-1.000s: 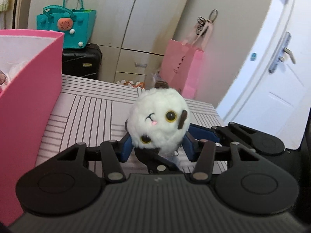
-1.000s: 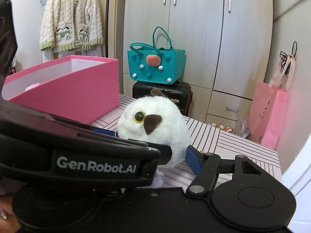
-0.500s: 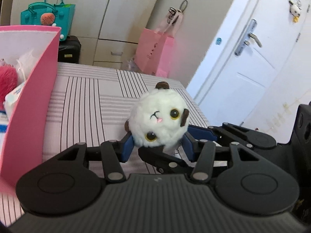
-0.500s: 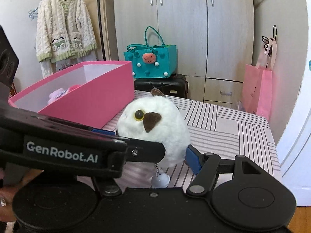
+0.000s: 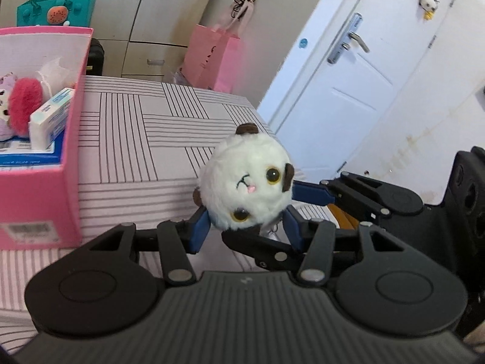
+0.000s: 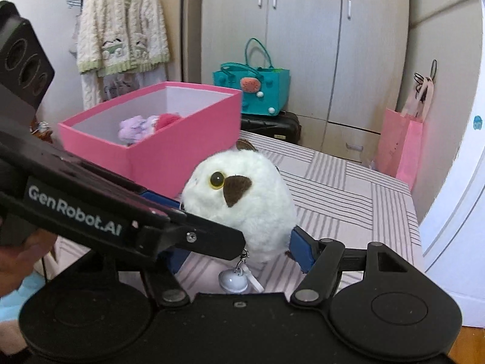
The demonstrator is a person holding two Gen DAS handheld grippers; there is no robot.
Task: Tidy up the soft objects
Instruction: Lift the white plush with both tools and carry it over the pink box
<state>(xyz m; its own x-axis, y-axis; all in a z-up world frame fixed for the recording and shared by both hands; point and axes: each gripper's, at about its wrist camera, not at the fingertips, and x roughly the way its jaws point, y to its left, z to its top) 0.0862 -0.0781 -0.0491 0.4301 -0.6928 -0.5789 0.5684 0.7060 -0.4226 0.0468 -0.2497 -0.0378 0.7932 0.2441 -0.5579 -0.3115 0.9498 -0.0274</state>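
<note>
wall: plain beige | wardrobe: tall pale-wood wardrobe with slim metal handles (image 6: pixel 306 45) | door: white panelled door with silver lever handle (image 5: pixel 357 69) | table: pink tablecloth with grey line blocks (image 5: pixel 145 139) | hanging: cream knitted cardigan on hanger (image 6: pixel 121 21) | bags: teal felt tote (image 6: pixel 251 91) on black suitcase (image 6: pixel 269 124); pink paper gift bag (image 5: pixel 209 57)

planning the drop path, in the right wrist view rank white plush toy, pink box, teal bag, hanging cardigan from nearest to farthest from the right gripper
1. white plush toy, in the right gripper
2. pink box, ahead left on the table
3. teal bag, behind the box, centre
4. hanging cardigan, far left wall
</note>
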